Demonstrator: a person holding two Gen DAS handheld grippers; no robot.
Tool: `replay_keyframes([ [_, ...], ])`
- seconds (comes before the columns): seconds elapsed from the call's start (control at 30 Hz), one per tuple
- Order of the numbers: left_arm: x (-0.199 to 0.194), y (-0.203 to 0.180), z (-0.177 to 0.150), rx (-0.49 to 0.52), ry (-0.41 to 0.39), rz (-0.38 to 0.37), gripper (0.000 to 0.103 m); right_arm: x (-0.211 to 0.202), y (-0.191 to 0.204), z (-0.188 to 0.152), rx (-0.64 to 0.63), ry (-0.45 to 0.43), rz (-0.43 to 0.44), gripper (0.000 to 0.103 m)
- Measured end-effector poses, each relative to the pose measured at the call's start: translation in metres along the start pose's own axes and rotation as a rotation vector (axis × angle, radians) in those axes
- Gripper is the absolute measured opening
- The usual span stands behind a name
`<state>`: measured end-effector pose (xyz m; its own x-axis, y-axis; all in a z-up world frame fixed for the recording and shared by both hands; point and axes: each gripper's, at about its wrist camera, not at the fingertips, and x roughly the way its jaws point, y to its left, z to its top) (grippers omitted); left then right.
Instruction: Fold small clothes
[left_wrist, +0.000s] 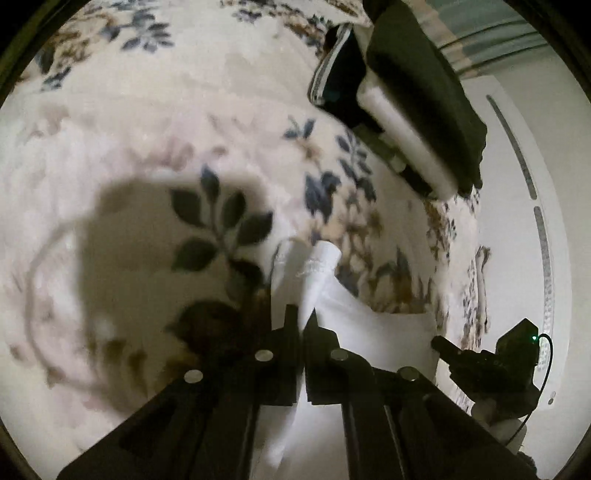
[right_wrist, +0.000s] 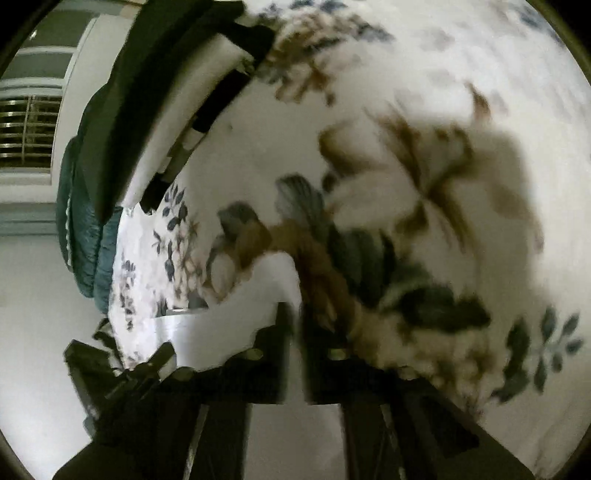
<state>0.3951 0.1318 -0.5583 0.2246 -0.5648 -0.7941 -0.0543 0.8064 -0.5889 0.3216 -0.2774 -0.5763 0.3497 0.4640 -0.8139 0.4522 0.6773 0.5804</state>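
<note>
A: Left gripper (left_wrist: 301, 317), lower centre of its own view, jaws together, clamped on the white garment (left_wrist: 369, 328). Cloth runs up between the fingers and out to the right over the floral bedspread (left_wrist: 184, 110).

B: Right gripper (right_wrist: 297, 314)?

A: View blurred. Jaws read as closed; the white garment (right_wrist: 255, 295) sits at the fingertips and trails to lower left, so I judge it pinched there too. Cannot confirm pad contact.

B: Step?

A: Looks like a fold in progress, both tools holding one edge of the piece, carried above the bed.

B: Anything nearby?

A: Stack of dark folded clothes (left_wrist: 417, 103) upper right of the left view, well apart from the garment.

B: Next move?

A: Probably lay the held edge flat onto the rest of the cloth, corners matched, both hands level, then release. Uneven travel would skew the fold.
</note>
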Motion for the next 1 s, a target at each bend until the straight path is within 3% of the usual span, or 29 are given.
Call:
replay_keyframes([
  [0.13,0.007,0.017,0.005,-0.061,0.025,-0.023,0.001,-0.002,0.008,0.007,-0.022,-0.035,-0.044,0.002],
  [0.23,0.009,0.029,0.004,-0.108,0.083,-0.073,0.007,0.008,0.005,0.010,-0.035,0.017,-0.085,0.004],
  [0.3,-0.003,0.037,-0.001,-0.125,0.098,-0.100,0.024,0.011,-0.002,0.011,-0.005,0.081,-0.075,0.015],
  [0.33,-0.011,0.043,-0.007,-0.133,0.099,-0.130,0.029,0.008,-0.007,0.009,0.000,0.094,-0.066,0.034],
  [0.37,-0.019,0.048,-0.015,-0.142,0.102,-0.152,0.040,0.003,-0.012,0.005,0.003,0.106,-0.047,0.050],
  [0.4,-0.024,0.051,-0.022,-0.154,0.106,-0.160,0.050,-0.001,-0.017,0.001,0.004,0.115,-0.026,0.054],
  [0.5,-0.039,0.061,-0.060,-0.187,0.153,-0.154,0.051,-0.008,-0.033,-0.020,0.007,0.185,0.046,0.056],
  [0.63,-0.038,0.072,-0.101,-0.239,0.204,-0.130,0.051,-0.002,-0.052,-0.056,0.033,0.278,0.077,0.056],
  [0.8,-0.025,0.066,-0.088,-0.255,0.117,-0.212,0.053,0.019,-0.066,-0.069,0.056,0.336,0.192,0.063],
  [0.87,-0.009,0.057,-0.077,-0.232,0.129,-0.236,0.057,0.031,-0.070,-0.068,0.067,0.368,0.248,0.065],
  [1.0,0.015,0.034,-0.064,-0.158,0.156,-0.234,0.056,0.050,-0.064,-0.066,0.050,0.421,0.317,0.066],
])
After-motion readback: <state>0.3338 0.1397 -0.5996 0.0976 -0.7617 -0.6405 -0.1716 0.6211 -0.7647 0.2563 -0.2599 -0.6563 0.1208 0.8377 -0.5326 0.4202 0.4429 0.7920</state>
